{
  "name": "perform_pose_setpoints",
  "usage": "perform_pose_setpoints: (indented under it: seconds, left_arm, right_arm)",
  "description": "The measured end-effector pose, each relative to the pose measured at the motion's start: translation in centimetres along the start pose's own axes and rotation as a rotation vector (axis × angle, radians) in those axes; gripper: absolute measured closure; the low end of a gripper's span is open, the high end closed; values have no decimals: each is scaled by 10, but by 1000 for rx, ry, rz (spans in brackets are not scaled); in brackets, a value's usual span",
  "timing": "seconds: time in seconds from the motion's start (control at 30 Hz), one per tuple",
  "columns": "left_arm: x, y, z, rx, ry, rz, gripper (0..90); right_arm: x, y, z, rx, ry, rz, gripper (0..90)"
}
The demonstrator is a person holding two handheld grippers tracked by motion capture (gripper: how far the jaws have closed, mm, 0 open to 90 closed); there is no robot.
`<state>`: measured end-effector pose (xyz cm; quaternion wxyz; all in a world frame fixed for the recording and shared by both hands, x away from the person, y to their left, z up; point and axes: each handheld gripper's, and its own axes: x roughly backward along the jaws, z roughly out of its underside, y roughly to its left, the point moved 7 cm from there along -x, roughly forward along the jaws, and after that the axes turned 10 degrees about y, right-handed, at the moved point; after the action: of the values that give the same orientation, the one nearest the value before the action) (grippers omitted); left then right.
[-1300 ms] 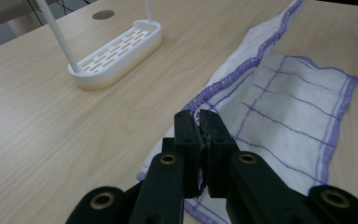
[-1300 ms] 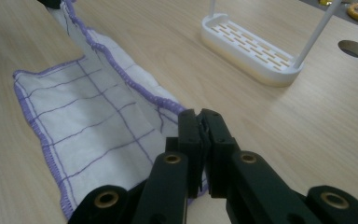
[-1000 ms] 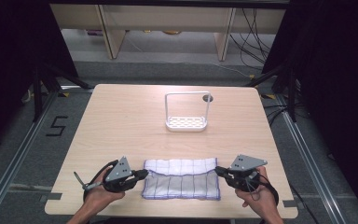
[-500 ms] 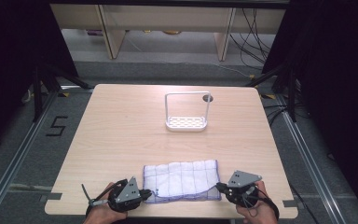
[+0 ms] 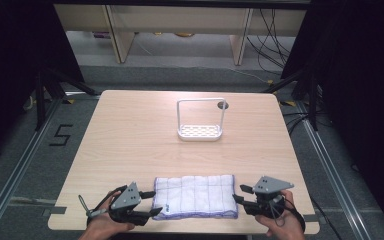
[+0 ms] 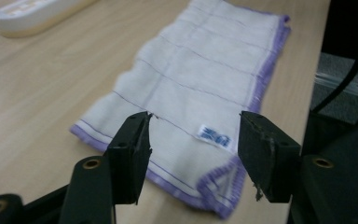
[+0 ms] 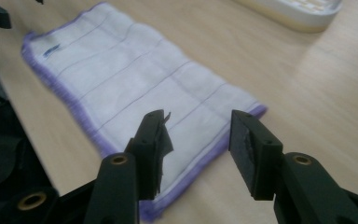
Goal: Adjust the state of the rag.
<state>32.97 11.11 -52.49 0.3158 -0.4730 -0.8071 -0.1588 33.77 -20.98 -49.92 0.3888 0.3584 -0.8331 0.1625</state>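
folded cloth lies flat at the near edge, both tools released

a white folded cloth (image 5: pixel 196 196) with a purple stitched border lies flat on the tabletop (image 5: pixel 130 145), close to the near edge and about midway between left and right. thin dark lines cross it in a grid. near its left end sits a small white label (image 6: pixel 212 136) with blue printing; the print is too blurred to read.

the left tool (image 5: pixel 150 202) sits at the cloth's left end, held by a hand (image 5: pixel 102 225) at the near edge. its jaws have just been opening and now stand apart, released. in the left gripper view the near left corner of the cloth lies below and between them, with neither pad pressing on it.

the right tool (image 5: pixel 240 194) is at the cloth's right end, held by the other hand (image 5: pixel 280 225). its jaws have also just been opening and stand apart, released. in the right gripper view the cloth's near right corner lies under the gap between them, unpinched.

farther back, right of centre, stands a white rack (image 5: pixel 200 131) with a perforated base and a tall wire loop handle, well apart from the cloth. on the floor to the left of the tabletop a dark mark reads "5" (image 5: pixel 60 135).
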Motion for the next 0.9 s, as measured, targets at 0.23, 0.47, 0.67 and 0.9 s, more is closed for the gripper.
perform_pose_setpoints:
  seconds: [0.23,0.47,0.67,0.9]
  left_arm:
    - [-20,52,-19,68,59,-46,410]
    - [-48,68,-13,88,142,-7,412]
    - [-57,65,-6,27,201,-3,491]
    - [-56,59,-4,-7,215,35,676]
  right_arm:
    - [-33,-37,-21,-75,88,44,495]
    - [-67,-46,-20,-107,168,20,492]
    - [-79,-44,-17,-100,204,34,523]
    - [-84,-40,-16,-43,230,50,630]
